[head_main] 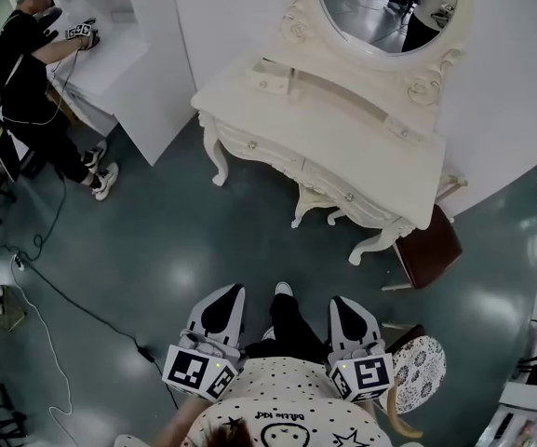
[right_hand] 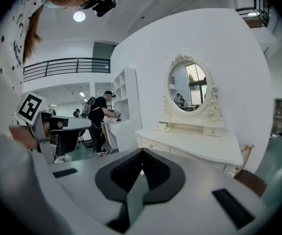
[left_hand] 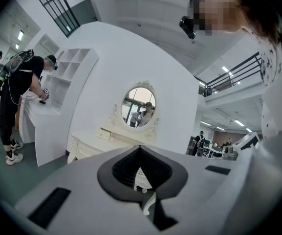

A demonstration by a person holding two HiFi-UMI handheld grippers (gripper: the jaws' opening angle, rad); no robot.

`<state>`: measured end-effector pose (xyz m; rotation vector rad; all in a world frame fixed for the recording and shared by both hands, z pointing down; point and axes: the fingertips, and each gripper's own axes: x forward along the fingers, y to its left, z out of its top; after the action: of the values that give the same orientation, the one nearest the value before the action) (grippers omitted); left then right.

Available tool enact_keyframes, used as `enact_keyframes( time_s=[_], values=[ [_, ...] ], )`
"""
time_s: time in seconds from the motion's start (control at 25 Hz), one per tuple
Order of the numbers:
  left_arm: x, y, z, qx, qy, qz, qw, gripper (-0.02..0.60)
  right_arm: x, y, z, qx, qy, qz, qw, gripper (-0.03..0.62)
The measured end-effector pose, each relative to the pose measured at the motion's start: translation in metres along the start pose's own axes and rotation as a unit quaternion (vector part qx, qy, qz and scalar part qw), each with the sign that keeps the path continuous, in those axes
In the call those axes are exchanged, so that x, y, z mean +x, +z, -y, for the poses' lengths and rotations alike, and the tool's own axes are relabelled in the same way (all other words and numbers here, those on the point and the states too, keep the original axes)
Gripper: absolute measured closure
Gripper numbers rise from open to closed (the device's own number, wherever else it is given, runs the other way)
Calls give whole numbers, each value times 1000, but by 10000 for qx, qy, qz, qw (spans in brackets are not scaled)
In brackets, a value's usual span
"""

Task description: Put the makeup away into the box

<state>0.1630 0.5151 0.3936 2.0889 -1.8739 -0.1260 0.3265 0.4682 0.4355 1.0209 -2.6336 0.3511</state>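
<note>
While the left gripper (head_main: 223, 296) and right gripper (head_main: 344, 307) are closed and empty, the drawers (head_main: 253, 144) of the dressing table (head_main: 361, 142) sit shut.

- White top (head_main: 291, 408) with black dots, a black star and script print.
- Black trousers (head_main: 287, 329), white shoe (head_main: 284, 290).
- Black head camera (right_hand: 105, 5).
- Left gripper (head_main: 231, 293) and right gripper (head_main: 341, 304): pale grey tapered jaws, black pads.
- Left cube (head_main: 198, 371) and right cube (head_main: 363, 377): black-and-white square markers.
</note>
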Motion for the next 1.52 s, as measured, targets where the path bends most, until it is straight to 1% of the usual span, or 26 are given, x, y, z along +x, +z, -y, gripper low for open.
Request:
enact_keyframes(
  time_s=[0.12, 0.24, 0.32, 0.4, 0.48, 0.6, 0.72, 1.0, 1.28, 1.52],
  values=[
    [32, 7, -10, -27, -18, -56, 10000, 586, 24, 14, 16, -52, 35, -70, 10000, 586],
    [79, 18, -29, 33, 39, 42, 10000, 586, 63, 33, 46, -272, 43, 65, 9996, 586],
    [109, 26, -41, 20, 146, 85, 9999, 586, 87, 45, 67, -279, 48, 136, 9995, 586],
    [136, 43, -44, 85, 131, 243, 9996, 586, 107, 62, 86, -270, 93, 200, 9994, 586],
    [157, 60, -46, 246, 61, 389, 9989, 586, 129, 77, 96, -329, 196, 275, 9989, 586],
    [181, 71, -57, 266, 137, 440, 9986, 586, 158, 91, 102, -429, 347, 311, 9980, 586],
    [199, 75, -61, 268, 147, 420, 9986, 586, 176, 98, 110, -558, 392, 274, 9973, 586],
    [220, 76, -66, 296, 118, 343, 9989, 586, 192, 105, 131, -476, 220, 308, 9981, 586],
    [235, 77, -80, 218, -15, 268, 9994, 586, 207, 105, 130, -448, 103, 202, 9987, 586],
    [255, 87, -111, 161, -199, 211, 9994, 586, 239, 113, 124, -297, -73, 112, 9995, 586]
  ],
)
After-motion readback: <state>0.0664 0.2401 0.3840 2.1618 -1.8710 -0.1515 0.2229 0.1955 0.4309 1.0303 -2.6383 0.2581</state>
